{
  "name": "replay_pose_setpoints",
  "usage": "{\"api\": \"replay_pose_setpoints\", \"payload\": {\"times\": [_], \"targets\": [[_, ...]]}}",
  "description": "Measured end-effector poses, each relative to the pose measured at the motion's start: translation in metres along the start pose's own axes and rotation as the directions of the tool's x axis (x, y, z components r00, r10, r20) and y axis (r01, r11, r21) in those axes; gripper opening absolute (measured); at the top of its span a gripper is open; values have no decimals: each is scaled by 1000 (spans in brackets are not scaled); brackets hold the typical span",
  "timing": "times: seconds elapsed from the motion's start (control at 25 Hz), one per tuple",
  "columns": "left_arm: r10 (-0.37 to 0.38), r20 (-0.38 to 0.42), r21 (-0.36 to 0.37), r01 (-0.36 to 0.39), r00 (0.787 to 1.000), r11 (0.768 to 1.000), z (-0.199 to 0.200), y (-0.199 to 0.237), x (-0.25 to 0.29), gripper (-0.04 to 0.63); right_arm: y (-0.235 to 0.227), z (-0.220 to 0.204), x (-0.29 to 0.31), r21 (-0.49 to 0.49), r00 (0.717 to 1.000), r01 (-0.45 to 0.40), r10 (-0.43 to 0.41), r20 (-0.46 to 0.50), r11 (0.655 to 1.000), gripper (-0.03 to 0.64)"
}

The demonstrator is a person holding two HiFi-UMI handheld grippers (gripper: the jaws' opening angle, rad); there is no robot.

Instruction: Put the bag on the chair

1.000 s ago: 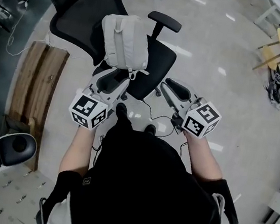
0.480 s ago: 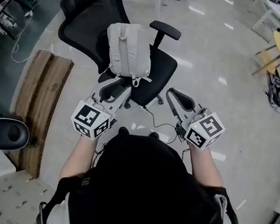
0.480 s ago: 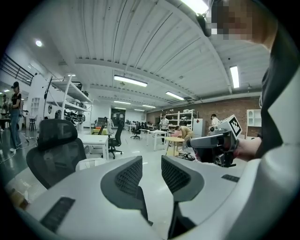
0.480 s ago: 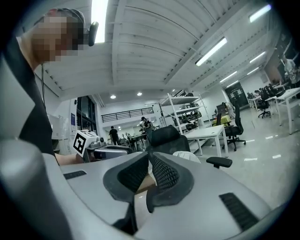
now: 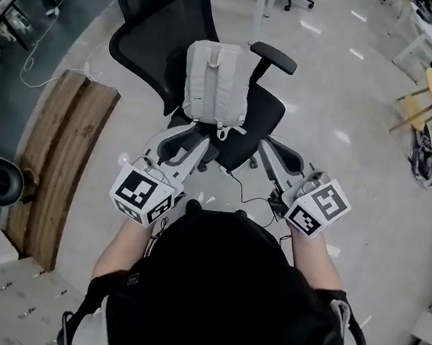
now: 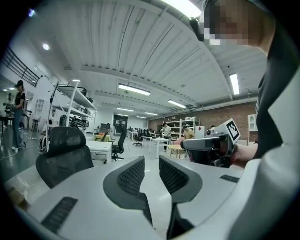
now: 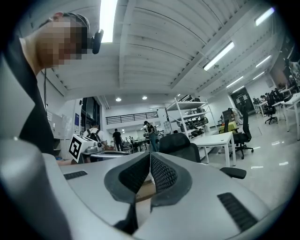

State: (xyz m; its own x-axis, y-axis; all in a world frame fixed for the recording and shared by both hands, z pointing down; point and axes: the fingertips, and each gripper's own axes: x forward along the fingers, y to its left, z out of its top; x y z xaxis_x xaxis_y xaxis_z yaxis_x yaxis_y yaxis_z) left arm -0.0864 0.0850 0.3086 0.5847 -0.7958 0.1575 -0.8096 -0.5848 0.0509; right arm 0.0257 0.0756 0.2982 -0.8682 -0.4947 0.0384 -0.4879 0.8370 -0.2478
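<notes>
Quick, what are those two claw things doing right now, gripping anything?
Left gripper: open, fingers have just been closing, nothing between them.
Right gripper: shut, holding nothing.

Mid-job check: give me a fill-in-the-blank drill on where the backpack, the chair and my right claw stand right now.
1. The pale grey fabric backpack sits on the ____ of the black mesh office chair.
2. The backpack leans upright against the chair's ____.
3. The right claw has its jaws ____, with nothing between them.
Missing words: seat; backrest; shut.
</notes>
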Motion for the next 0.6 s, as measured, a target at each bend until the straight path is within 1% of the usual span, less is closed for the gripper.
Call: {"api": "replay_pose_setpoints", "payload": {"times": [0.12,0.2,0.24,0.36,0.6], "targets": [[48,-3,-10,-48,999,999,-1,16,-9,86,9,1,12,0,1000,-19,19,0,1000,32],[72,-12,-12,-73,997,997,-3,24,-14,47,17,2,19,-13,999,-35,35,-6,999,31],[80,-14,-15,-81,997,997,-4,27,-16,39,21,2,21,-22,999,-42,42,-10,999,31],[94,-12,-21,-94,995,995,-5,31,-22,29,26,-1,25,-35,999,-49,49,-19,998,29],[97,-12,-16,-97,995,995,-3,33,-21,25,22,-6,25,-24,999,-37,37,-29,999,29]]}}
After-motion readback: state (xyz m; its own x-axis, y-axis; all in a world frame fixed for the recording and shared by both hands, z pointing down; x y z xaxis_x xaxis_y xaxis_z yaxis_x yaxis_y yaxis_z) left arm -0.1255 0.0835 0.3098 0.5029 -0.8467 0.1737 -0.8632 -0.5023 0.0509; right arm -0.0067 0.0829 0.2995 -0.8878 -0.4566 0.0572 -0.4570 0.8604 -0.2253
